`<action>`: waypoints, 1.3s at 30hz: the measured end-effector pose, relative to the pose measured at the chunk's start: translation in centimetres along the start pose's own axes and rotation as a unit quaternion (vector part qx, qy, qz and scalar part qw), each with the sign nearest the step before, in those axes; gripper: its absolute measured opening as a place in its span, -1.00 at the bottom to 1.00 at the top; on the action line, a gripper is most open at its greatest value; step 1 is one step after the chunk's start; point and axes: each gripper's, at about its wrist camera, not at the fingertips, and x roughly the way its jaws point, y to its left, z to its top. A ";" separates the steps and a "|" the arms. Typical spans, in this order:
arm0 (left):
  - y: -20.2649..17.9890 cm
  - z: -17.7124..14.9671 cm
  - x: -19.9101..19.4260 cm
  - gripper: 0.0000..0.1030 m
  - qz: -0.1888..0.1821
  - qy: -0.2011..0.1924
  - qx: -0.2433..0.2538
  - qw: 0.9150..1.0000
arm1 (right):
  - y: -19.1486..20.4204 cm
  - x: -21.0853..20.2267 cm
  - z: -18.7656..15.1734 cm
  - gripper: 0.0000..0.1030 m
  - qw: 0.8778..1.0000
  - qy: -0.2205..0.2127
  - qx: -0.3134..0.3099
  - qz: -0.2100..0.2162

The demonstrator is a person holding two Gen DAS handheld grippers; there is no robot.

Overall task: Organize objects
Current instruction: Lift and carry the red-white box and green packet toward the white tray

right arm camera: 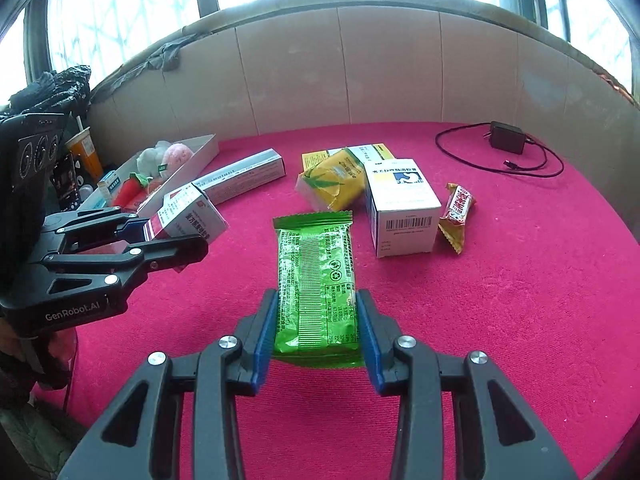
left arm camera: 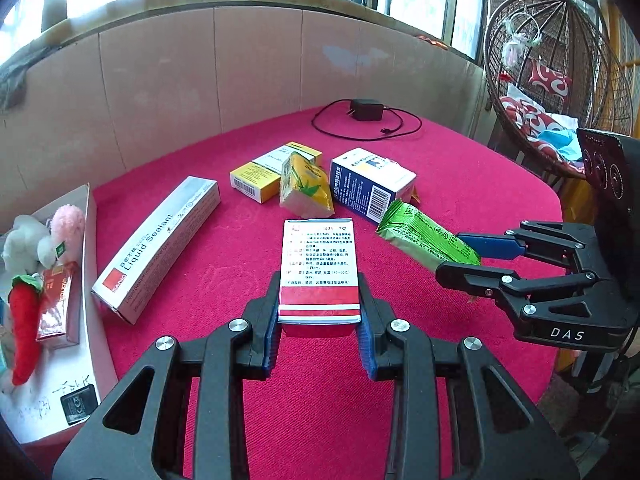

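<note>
Tray (left arm camera: 90, 216) w/ plush toys (left arm camera: 44, 240), boxes

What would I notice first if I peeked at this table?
Two black grippers, each clamping something above the bright pink table: the left gripper holds a red-and-white box, the right gripper a shiny green packet. At the left edge, a white tray holds plush toys.
</note>
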 end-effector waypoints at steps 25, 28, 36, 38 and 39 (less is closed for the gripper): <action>2.8 0.2 -4.0 -0.39 0.023 -0.064 -0.048 0.996 | 3.9 -0.9 1.2 -0.26 0.999 -0.011 -0.028 0.020; 3.2 0.2 -4.5 -0.39 0.025 -0.071 -0.057 0.996 | 4.4 -1.0 1.3 -0.26 0.999 -0.010 -0.033 0.021; 3.8 0.0 -5.4 -0.39 0.028 -0.084 -0.067 0.994 | 5.2 -1.0 1.5 -0.26 0.999 -0.011 -0.040 0.022; 4.0 0.0 -5.7 -0.39 0.029 -0.087 -0.070 0.993 | 5.5 -1.0 1.6 -0.26 0.999 -0.010 -0.043 0.022; 4.1 -0.1 -5.8 -0.39 0.029 -0.089 -0.071 0.993 | 5.6 -1.0 1.6 -0.26 0.999 -0.010 -0.045 0.022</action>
